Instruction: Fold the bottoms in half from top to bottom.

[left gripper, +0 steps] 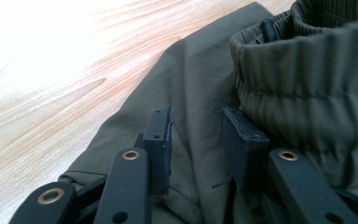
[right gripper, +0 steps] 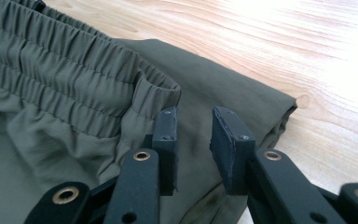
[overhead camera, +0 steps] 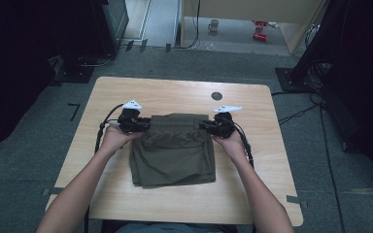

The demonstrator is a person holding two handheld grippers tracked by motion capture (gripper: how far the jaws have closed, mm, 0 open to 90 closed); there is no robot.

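Now olive shorts (overhead camera: 174, 150) lie folded mid-table (overhead camera: 126, 92), long axis running from far edge to near edge, elastic waistband (right gripper: 70, 70) toward the far edge. Left gripper (overhead camera: 143, 124) and right gripper (overhead camera: 205, 126) sit at the waistband's two ends, both released: jaws parted, pads off the cloth.

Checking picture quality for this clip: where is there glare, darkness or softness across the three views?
High view: dim, the room's sides near black, while the table and olive shorts stay readable. Left gripper view: wood at upper left washes out to white; the elastic waistband looks slightly soft. Right gripper view: glare bleaches the wood at upper right; the fabric folds stay clear.
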